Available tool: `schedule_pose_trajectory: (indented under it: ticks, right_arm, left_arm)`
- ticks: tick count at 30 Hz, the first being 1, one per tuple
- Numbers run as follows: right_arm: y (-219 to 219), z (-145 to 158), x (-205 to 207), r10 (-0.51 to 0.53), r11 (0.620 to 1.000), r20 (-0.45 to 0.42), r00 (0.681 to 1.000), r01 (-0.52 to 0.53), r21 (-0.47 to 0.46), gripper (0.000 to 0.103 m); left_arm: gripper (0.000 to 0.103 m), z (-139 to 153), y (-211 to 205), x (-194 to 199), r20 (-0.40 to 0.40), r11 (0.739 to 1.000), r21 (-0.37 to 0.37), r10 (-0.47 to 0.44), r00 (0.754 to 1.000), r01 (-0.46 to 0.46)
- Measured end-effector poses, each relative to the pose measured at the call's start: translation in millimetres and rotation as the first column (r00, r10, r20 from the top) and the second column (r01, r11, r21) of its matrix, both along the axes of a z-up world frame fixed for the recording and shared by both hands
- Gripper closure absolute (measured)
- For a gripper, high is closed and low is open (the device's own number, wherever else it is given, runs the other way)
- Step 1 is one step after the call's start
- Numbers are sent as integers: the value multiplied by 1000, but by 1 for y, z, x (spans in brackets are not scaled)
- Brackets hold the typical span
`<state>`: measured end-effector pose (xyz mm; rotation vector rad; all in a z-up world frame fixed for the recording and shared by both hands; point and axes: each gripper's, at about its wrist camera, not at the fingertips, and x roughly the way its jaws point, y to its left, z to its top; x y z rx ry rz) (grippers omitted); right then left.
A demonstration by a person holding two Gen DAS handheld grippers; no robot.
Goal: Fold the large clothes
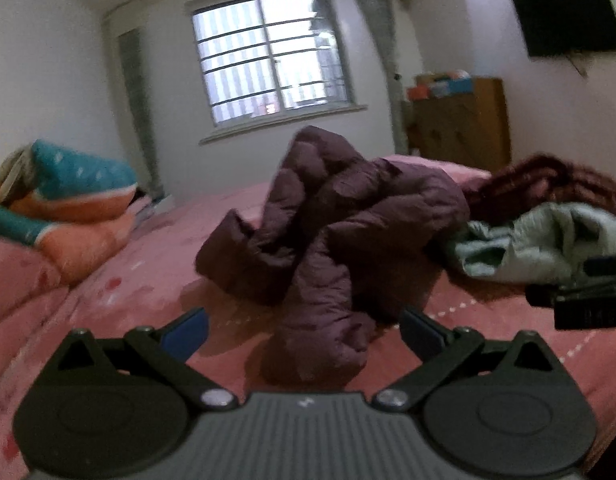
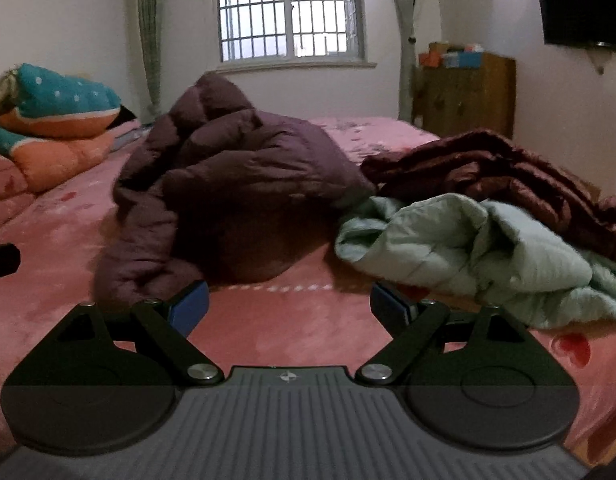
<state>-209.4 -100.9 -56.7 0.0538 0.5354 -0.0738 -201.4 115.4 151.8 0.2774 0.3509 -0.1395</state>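
A dark purple puffer jacket (image 1: 339, 216) (image 2: 228, 176) lies crumpled in a heap on the pink bed (image 1: 120, 280) (image 2: 292, 328). Its near sleeve end reaches toward my left gripper (image 1: 304, 330), which is open with the sleeve tip between the fingers' line but untouched. My right gripper (image 2: 290, 306) is open over bare pink sheet, between the purple jacket on its left and a pale green quilted garment (image 2: 487, 248) (image 1: 547, 240) on its right. The right gripper's body shows at the right edge of the left wrist view.
A dark red fuzzy blanket (image 2: 499, 172) (image 1: 547, 184) lies behind the green garment. Folded teal and orange bedding (image 1: 68, 200) (image 2: 56, 116) is stacked at the left. A wooden cabinet (image 2: 467, 96), a window (image 1: 268, 52) and a wall TV (image 1: 567, 16) stand beyond the bed.
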Motion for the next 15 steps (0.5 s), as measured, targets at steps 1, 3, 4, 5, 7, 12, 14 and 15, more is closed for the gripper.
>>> schedule_pose_trajectory:
  ticks: [1,3,4,5,7,12,14,15]
  right_arm:
    - [-6,-3,5,-14,1000,-17,1000,15,22,0]
    - [-20,-9,14,-33,996,-25,999,35,87,0]
    - [-27,-11,18,-49,993,-27,998,51,106,0]
    - [-30,-14,21,-60,992,-28,998,63,113,0]
    - [-38,-18,28,-79,988,-34,996,83,128,0]
    - [-62,-20,37,-141,975,-36,989,145,166,0]
    - [-70,-23,42,-156,967,-48,987,162,195,0]
    - [-73,-24,45,-161,963,-53,985,169,208,0]
  left_arm:
    - [4,-4,-8,6,5,1000,25,-15,1000,15]
    - [9,-10,-22,18,8,997,63,-35,999,34]
    - [10,-12,-29,25,7,996,73,-44,999,44]
    - [10,-15,-36,34,7,995,78,-56,998,55]
    - [10,-21,-51,51,10,993,98,-73,997,71]
    - [13,-33,-90,89,40,978,184,-106,994,97]
    - [13,-36,-106,103,60,969,224,-121,991,104]
    - [13,-37,-112,109,67,965,239,-129,989,110]
